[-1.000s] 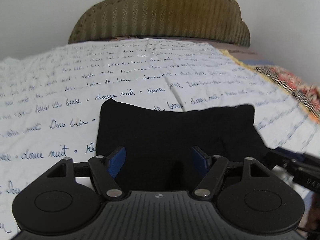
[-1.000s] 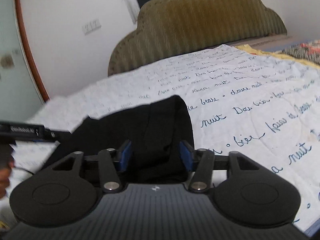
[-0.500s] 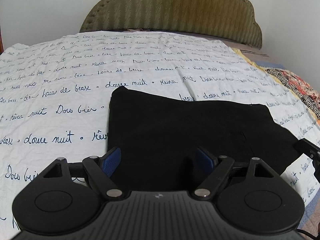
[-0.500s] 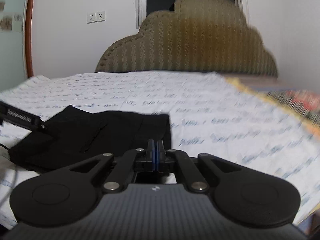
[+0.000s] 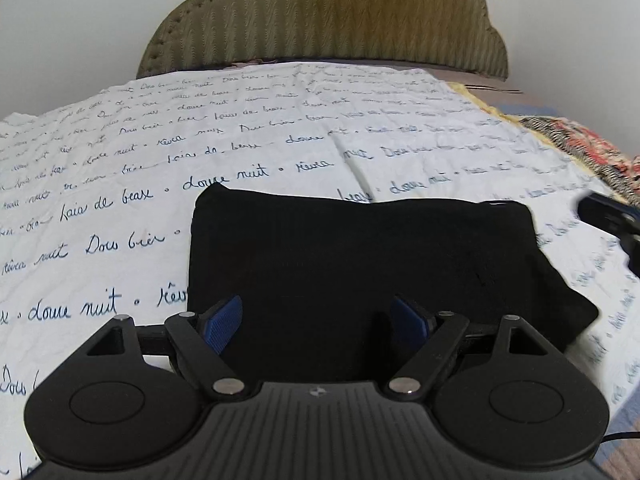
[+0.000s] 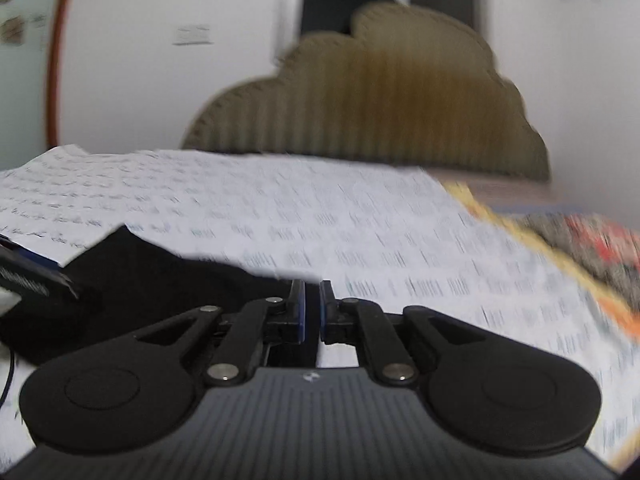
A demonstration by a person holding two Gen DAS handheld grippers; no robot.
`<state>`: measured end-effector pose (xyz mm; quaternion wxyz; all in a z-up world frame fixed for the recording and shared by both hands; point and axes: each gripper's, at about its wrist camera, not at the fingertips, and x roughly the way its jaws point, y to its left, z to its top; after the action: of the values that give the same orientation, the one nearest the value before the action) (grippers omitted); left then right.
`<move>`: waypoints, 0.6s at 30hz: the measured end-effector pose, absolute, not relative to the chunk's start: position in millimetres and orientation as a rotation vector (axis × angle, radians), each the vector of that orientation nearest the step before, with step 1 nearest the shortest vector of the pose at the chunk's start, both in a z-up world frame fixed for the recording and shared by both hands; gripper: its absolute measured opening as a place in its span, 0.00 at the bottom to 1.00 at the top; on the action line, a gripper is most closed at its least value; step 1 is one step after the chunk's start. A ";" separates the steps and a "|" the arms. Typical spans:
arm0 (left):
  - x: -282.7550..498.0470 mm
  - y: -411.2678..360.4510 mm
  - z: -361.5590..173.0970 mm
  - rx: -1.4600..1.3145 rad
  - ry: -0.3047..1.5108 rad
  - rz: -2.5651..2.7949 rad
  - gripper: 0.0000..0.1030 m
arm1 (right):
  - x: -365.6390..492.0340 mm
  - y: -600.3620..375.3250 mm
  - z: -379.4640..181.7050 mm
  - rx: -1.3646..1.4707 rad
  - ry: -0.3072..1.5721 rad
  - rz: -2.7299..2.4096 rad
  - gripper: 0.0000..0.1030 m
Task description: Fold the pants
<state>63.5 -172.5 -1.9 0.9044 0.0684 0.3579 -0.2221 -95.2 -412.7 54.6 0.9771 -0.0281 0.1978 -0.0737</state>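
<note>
Since a moment ago the right gripper (image 6: 312,312) swung off to the right of the folded black pants (image 5: 360,272), jaws nearly closed on nothing. Left gripper (image 5: 318,322) spread wide, pants lying right ahead of it on the white script-printed bedsheet (image 5: 120,200).
</note>
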 end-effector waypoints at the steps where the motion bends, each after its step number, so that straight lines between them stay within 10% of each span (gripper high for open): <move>1: 66.4 -175.3 -4.9 0.154 0.741 -0.446 0.79 | -80.7 -407.0 55.2 -0.089 0.412 -0.110 0.08; 18: 69.1 -183.6 -25.2 0.235 0.727 -0.406 0.91 | 29.9 -439.1 -12.0 0.046 0.609 -0.067 0.18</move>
<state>69.1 -183.6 -25.2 0.9080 0.1136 0.3521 -0.1967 29.9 -439.1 -12.0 0.9531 0.0226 0.3000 -0.0328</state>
